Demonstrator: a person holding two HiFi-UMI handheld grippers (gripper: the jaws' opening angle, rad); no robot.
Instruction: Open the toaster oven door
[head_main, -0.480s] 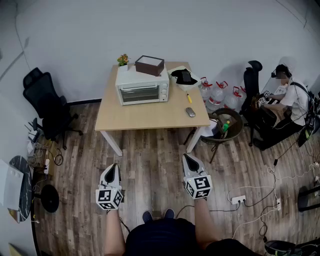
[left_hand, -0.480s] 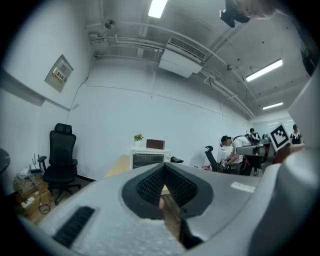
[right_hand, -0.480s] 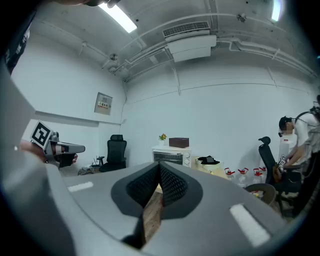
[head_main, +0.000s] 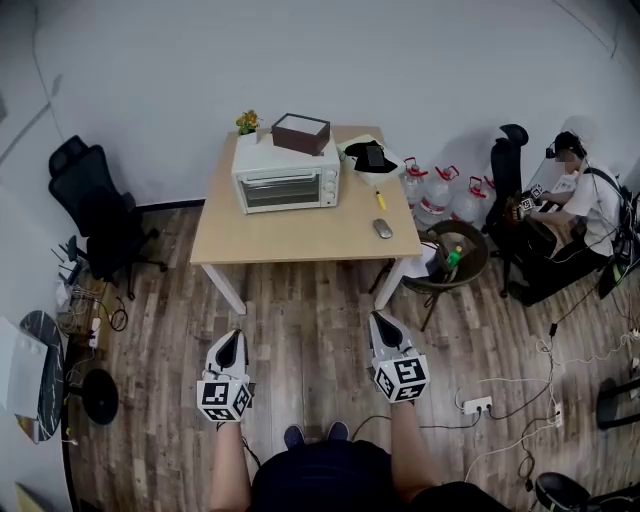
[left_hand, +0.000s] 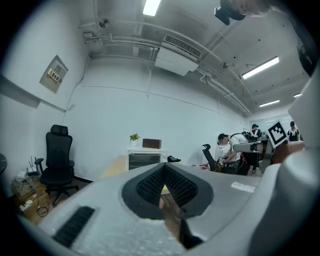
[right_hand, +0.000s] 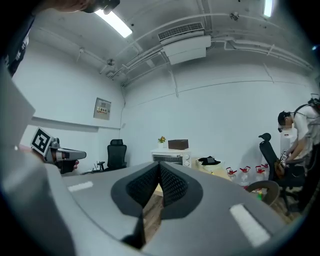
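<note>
The toaster oven (head_main: 286, 177) is sitting at the counter's (head_main: 300, 236) far end (door shut), well apart from the left gripper (head_main: 230, 341) and right gripper (head_main: 381, 323). The 2 are keeping their jaws together, gripping nothing.

No text can be read. A framed wall notice (left_hand: 54, 75) is seen high and left of the left gripper (left_hand: 164, 167), its red print too small. Square markers (head_main: 222, 398) on the gripper cubes carry patterns only.

Black office chair (head_main: 95, 212) left of the table (head_main: 300, 235); water jugs (head_main: 437, 195) (perhaps four) right; a person (head_main: 585, 200) seated beyond.
</note>
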